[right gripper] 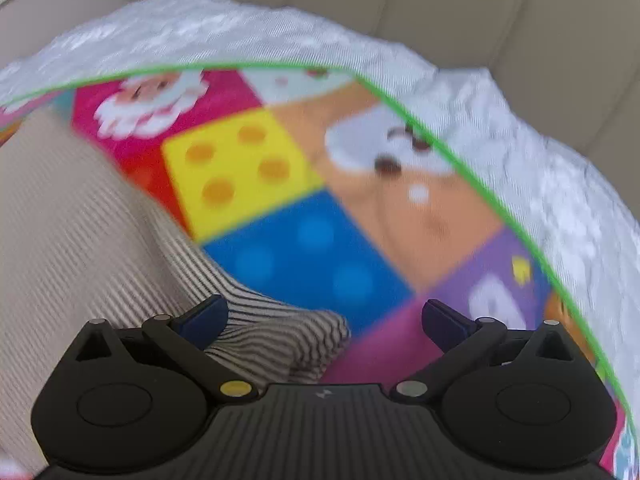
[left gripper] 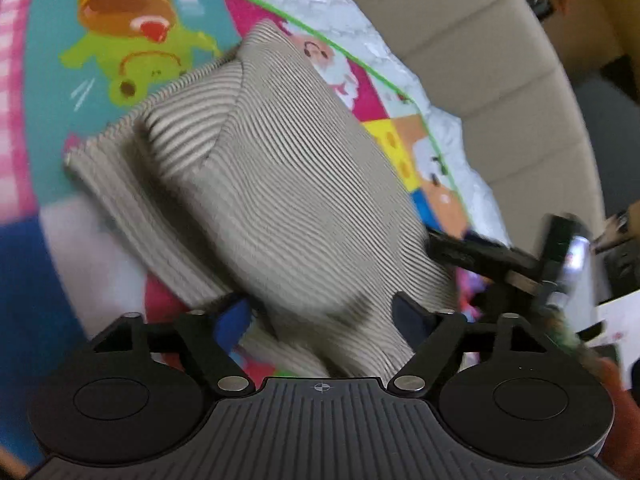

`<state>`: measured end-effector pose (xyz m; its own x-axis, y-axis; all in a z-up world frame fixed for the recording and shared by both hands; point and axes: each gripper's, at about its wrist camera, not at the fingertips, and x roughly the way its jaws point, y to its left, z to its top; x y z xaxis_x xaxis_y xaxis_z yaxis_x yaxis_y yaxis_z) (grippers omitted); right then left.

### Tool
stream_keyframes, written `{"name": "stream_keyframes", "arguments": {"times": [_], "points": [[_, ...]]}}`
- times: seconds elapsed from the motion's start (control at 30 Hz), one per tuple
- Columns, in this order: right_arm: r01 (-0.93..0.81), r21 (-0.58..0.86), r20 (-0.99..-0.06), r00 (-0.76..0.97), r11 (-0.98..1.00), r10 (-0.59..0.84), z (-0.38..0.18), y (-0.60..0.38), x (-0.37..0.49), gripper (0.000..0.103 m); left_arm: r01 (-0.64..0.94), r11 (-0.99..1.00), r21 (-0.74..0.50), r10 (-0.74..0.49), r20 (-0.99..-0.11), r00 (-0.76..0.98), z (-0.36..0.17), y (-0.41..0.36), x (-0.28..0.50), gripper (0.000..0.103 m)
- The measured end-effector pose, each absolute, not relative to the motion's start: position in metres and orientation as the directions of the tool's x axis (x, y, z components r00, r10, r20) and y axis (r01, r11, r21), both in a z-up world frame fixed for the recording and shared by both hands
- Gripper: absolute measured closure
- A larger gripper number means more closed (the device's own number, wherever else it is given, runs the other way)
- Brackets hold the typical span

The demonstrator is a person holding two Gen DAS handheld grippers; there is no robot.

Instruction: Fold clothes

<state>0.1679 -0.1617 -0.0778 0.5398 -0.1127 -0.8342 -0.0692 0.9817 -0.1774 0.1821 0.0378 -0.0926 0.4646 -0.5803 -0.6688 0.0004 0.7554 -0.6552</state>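
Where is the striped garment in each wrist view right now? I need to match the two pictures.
Left wrist: striped garment fills the centre, running down between the open left gripper.
Right wrist: it lies along the left edge, by the open right gripper.
Shared landmark: yellow dotted square on the mat.

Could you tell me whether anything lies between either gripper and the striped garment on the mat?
Nothing visible does. The striped garment already lies between the open fingers of the left gripper, and its corner sits beside the right gripper, open over the colourful mat.
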Motion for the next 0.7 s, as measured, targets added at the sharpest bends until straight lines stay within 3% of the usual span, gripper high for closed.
{"name": "stream_keyframes", "arguments": {"times": [0.13,0.2,0.33,0.43,0.53,0.6,0.7], "points": [[-0.135,-0.178,-0.862,0.5,0.975,-0.088,-0.073,-0.142,0.127,0.0,0.002,0.806,-0.592,-0.501,-0.68,0.535,-0.09,0.048,0.204,0.033],[-0.167,-0.177,-0.874,0.479,0.97,-0.077,-0.071,-0.132,0.107,0.0,-0.007,0.818,-0.575,-0.474,-0.682,0.557,-0.095,0.057,0.215,0.045],[-0.169,-0.129,-0.901,0.431,0.977,-0.045,-0.072,-0.111,0.084,0.0,-0.017,0.788,-0.616,-0.497,-0.652,0.572,-0.099,0.072,0.225,0.044],[-0.056,-0.001,-0.92,0.391,0.998,0.02,-0.08,-0.123,0.088,0.0,-0.013,0.803,-0.596,-0.479,-0.659,0.58,-0.098,0.071,0.221,0.04],[-0.02,0.083,-0.928,0.363,0.996,0.085,-0.08,-0.135,0.094,0.0,-0.014,0.827,-0.562,-0.447,-0.672,0.59,-0.09,0.073,0.209,0.029],[-0.017,0.098,-0.924,0.37,0.995,0.097,-0.074,-0.139,0.093,0.0,-0.016,0.851,-0.525,-0.413,-0.687,0.598,-0.081,0.073,0.196,0.012],[-0.013,0.112,-0.883,0.458,0.994,0.105,-0.058,-0.141,0.088,0.0,0.0,0.851,-0.525,-0.43,-0.697,0.574,-0.074,0.069,0.185,0.009]]}}
